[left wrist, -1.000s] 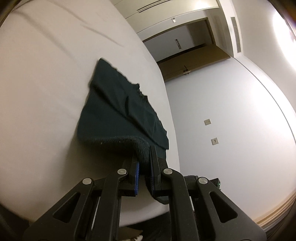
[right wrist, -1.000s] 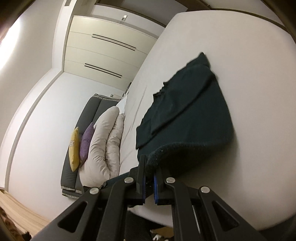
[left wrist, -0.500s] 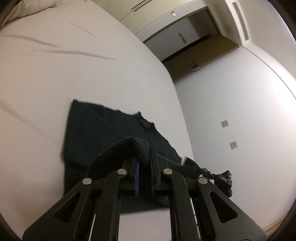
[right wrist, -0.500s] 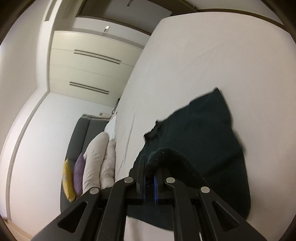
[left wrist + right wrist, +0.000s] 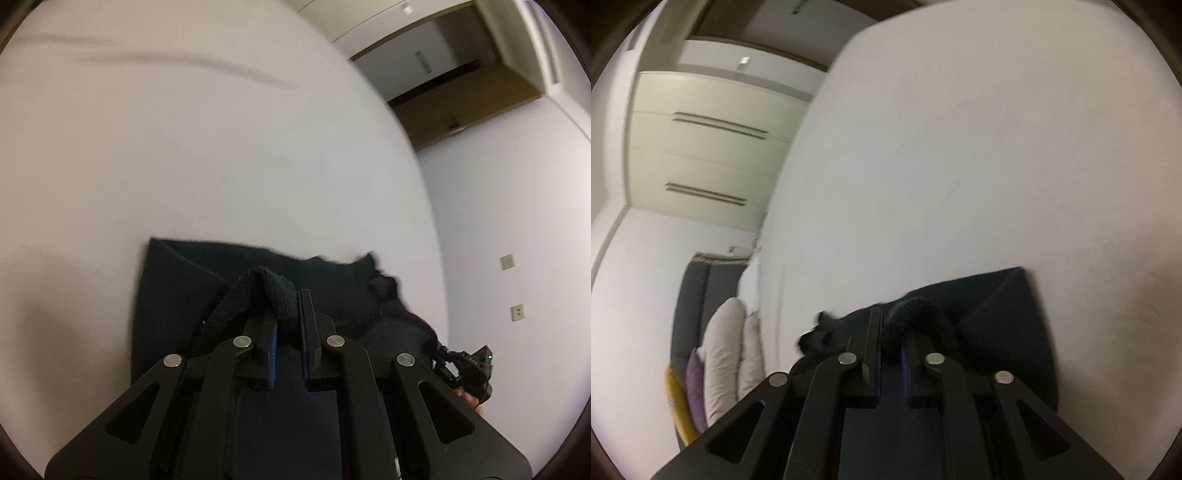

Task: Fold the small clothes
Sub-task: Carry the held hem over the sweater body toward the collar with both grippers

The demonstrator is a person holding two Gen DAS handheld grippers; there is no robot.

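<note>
- The dark green garment [image 5: 177,295] lies on the white bed [image 5: 221,166], at the near end of the mattress and close under both cameras; the far stretch of the sheet is bare.
- In the left wrist view the left claw [image 5: 286,314] is pressed together on a thick knitted hem of the garment: the fold rises between the two fingers and arches over their tips, with the blue pad of the left finger showing just under the cloth.
- The garment's far left corner is square and lies flat on the sheet; its far right edge is bunched and ragged near the side of the bed.
- At the right edge of that view a small part of the other tool with a green light [image 5: 489,356] shows, with a fingertip of the person's hand below it.
- In the right wrist view the right claw [image 5: 892,332] pinches the same kind of rolled hem, which loops over the right finger; its jaws are opening slightly, with the cloth still between them.
- There the garment's far right corner [image 5: 1019,273] lies flat on the sheet, while the left part is crumpled at the bed's edge.
- Left of the bed lie white pillows [image 5: 724,343], a purple cushion [image 5: 696,391] and a yellow cushion [image 5: 676,402] against a grey sofa [image 5: 701,284]; pale wardrobe doors [image 5: 709,147] stand beyond.
- Both views are a little blurred.
</note>
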